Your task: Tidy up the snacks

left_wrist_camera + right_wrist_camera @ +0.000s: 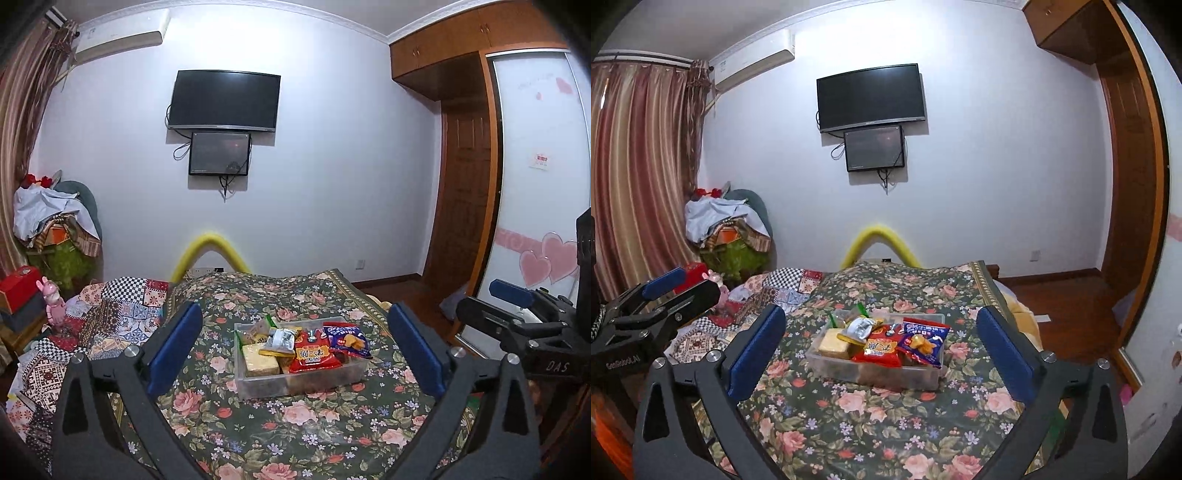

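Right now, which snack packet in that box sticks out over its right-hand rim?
The purple chip bag, with chips pictured on it. It overhangs the clear box on the right; the red packet beside it lies inside.

clear plastic bin: one, on the floral bedspread
red snack packet: one, in the bin
purple chip bag: one, in the bin, at the red packet's right
yellow wrapped blocks: one clearly seen; more may lie under the packets, cannot tell
silver packet: one
green-edged packets at the bin's far corner: cannot count, they overlap
snack packets in all: at least six
screens on the wall: two, a large tv and a smaller monitor just under it
air conditioner: one
pink hearts on the wardrobe door: two
grippers: two, left gripper, right gripper
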`<move>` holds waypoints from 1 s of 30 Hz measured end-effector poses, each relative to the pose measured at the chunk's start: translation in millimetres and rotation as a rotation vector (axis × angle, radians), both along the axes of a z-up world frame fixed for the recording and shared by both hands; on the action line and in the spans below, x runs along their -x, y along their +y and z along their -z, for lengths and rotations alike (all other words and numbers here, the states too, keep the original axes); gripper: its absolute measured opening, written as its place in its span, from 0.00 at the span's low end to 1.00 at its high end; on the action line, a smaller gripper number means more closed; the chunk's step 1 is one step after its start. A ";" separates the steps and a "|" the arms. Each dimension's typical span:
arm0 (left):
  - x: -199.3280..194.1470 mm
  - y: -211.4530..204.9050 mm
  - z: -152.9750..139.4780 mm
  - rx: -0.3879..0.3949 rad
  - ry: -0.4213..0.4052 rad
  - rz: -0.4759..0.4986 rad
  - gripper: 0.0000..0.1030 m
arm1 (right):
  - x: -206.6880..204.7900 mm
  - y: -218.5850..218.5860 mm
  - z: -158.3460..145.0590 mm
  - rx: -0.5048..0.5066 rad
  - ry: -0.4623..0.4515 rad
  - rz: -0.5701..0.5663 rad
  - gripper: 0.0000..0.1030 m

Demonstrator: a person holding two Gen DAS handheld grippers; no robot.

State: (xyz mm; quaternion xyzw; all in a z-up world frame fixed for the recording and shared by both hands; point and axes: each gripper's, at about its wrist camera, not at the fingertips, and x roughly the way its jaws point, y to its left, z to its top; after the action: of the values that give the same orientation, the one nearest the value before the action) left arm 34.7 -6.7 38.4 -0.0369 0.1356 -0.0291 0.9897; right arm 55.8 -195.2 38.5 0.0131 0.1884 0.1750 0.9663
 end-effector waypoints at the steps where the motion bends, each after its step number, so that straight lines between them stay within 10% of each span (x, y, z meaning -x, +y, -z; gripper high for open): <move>1: -0.2 0.8 1.0 0.002 0.001 0.000 0.99 | 2.7 -0.5 -0.9 0.002 0.001 0.001 1.00; 30: -3.2 -0.6 10.5 0.000 0.039 -0.003 1.00 | 7.3 -4.2 5.1 0.010 0.030 0.001 1.00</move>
State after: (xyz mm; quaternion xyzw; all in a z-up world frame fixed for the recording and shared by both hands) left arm 38.0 -7.3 27.9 -0.0376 0.1545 -0.0267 0.9869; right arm 48.5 -199.5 33.5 0.0108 0.2039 0.1733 0.9635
